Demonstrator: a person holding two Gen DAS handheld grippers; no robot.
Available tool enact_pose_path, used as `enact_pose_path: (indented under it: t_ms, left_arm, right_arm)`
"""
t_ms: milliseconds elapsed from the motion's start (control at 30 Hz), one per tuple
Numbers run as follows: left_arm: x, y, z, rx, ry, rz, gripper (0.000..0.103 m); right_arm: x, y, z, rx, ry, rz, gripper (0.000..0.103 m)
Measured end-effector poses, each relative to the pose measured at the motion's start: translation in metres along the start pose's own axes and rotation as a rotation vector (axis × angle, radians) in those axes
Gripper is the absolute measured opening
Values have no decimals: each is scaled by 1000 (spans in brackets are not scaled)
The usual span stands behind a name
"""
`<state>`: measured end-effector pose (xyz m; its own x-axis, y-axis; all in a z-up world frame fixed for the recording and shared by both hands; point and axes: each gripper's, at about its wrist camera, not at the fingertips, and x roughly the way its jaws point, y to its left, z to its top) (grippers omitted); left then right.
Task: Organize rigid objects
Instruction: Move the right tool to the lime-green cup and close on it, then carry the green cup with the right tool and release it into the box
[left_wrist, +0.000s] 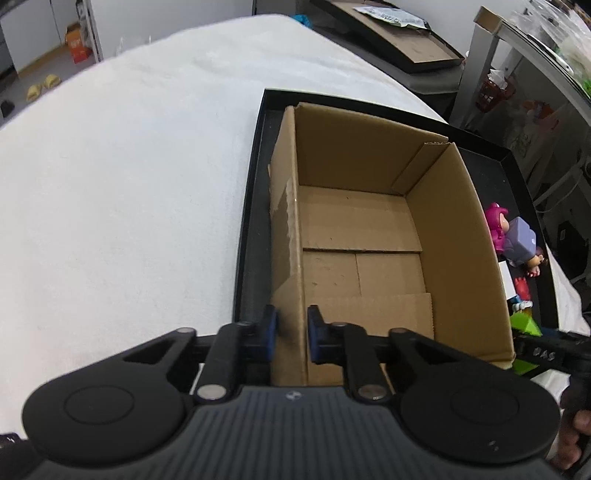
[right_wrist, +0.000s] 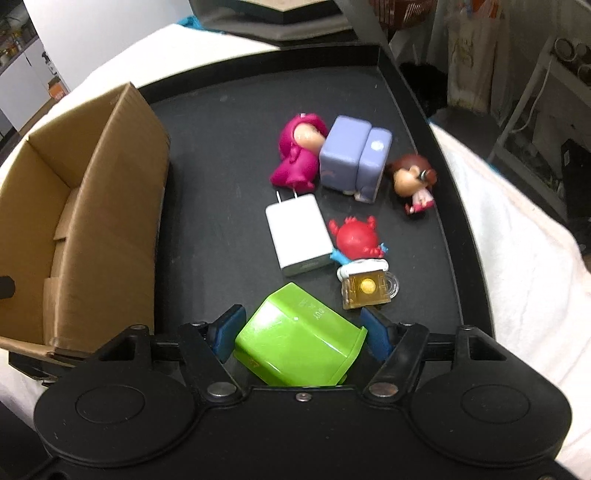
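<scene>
My left gripper (left_wrist: 291, 334) clamps the near-left wall of the open brown cardboard box (left_wrist: 369, 229). My right gripper (right_wrist: 301, 334), jaws apart, straddles the green plastic cup (right_wrist: 295, 343) at the black tray's (right_wrist: 229, 122) near edge.

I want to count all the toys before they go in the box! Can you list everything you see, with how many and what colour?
Open cardboard box: 1, brown, nothing inside, on the tray's left part.
Shallow tray: 1, black, on the white cloth.
Green plastic cup: 1, lime, on its side, between the right gripper's fingers.
White wall charger: 1, tray middle.
Pink hooded figurine: 1, magenta, lying down.
Lavender block toy: 1, beside the pink one.
Brown-haired doll: 1, near the tray's right rim.
Red round toy: 1, beside the charger.
Amber mug charm: 1, yellowish.
Left gripper: black, blue pads, straddling the box wall.
Right gripper: black, open.
</scene>
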<state>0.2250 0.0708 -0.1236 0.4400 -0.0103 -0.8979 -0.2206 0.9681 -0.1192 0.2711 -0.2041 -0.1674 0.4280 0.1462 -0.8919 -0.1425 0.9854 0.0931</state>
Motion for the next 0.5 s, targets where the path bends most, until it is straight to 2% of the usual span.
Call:
enact_pose_path:
  t_ms: [367, 500]
  left_arm:
    - [-11, -2, -9, 23, -40, 8, 14]
    - [-13, -1, -12, 21, -35, 9, 14]
  right_arm:
    - [-28, 0, 10, 36, -101, 23, 67]
    - [-43, 9, 16, 3, -155, 37, 67]
